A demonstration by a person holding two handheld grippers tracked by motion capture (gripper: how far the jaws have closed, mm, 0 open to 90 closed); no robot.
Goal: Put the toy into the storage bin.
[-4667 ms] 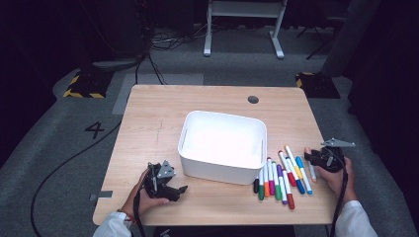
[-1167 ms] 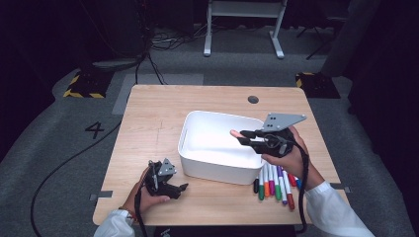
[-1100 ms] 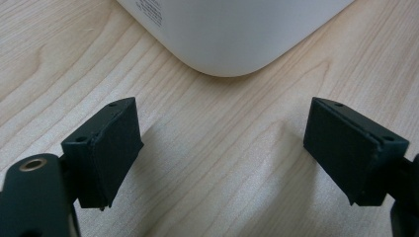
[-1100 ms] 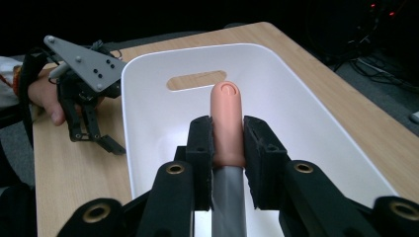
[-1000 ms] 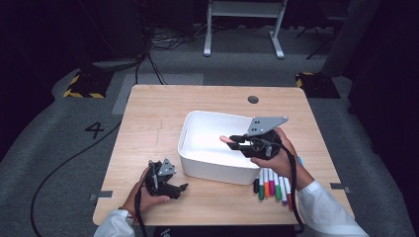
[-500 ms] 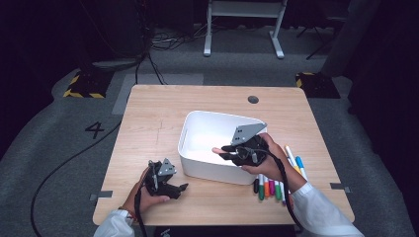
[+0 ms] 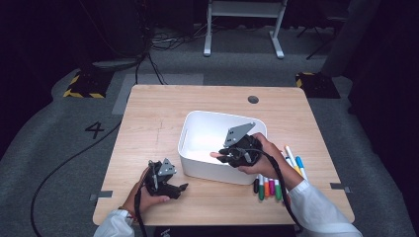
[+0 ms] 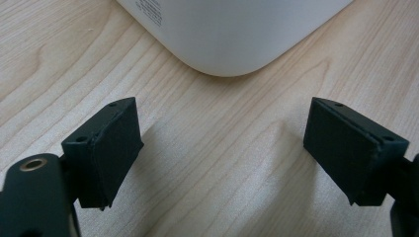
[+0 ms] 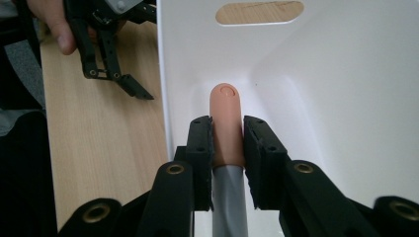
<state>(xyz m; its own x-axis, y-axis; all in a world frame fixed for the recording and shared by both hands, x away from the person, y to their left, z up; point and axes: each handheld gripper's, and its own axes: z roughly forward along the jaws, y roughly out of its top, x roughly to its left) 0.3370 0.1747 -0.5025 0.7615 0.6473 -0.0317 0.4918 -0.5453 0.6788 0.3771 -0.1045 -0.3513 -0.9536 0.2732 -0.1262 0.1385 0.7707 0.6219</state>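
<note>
Item: marker (image 9: 226, 129), peach cap, grey barrel. Location: clamped in the right tool (image 9: 227, 148), which hangs over the inside of the white bin (image 7: 190, 129); the cap tip juts just ahead of the tool's pads, above the bin floor and short of the far wall with its handle slot.

Right tool, state: jaws drawn nearly together, pads pressing both sides of the marker at the seam where cap meets barrel. In the high view the right tool (image 7: 222, 157) sits at the bin's near-right part, cap showing at its front.

Left tool (image 8: 227, 158), state: jaws standing wide, nothing between them; it rests low on the bench (image 7: 148, 118), the bin's rounded corner just ahead. In the high view the left tool (image 7: 182, 187) lies beside the bin's near-left corner.

Orientation: long axis runs straight along the right tool's own line, cap end forward, barrel trailing back between the jaws toward the hand. Roughly level, possibly tipped slightly down into the bin.

Handling, judged: light, stiff, smooth plastic; round section may roll or slip under a loose pinch. Not fragile. Best hold is across the barrel near mid-length; the present hold sits far forward, so the tail may swing.

Remaining stock: other markers (image 7: 269, 187) lie on the bench behind the right tool, beside the bin's right wall.
</note>
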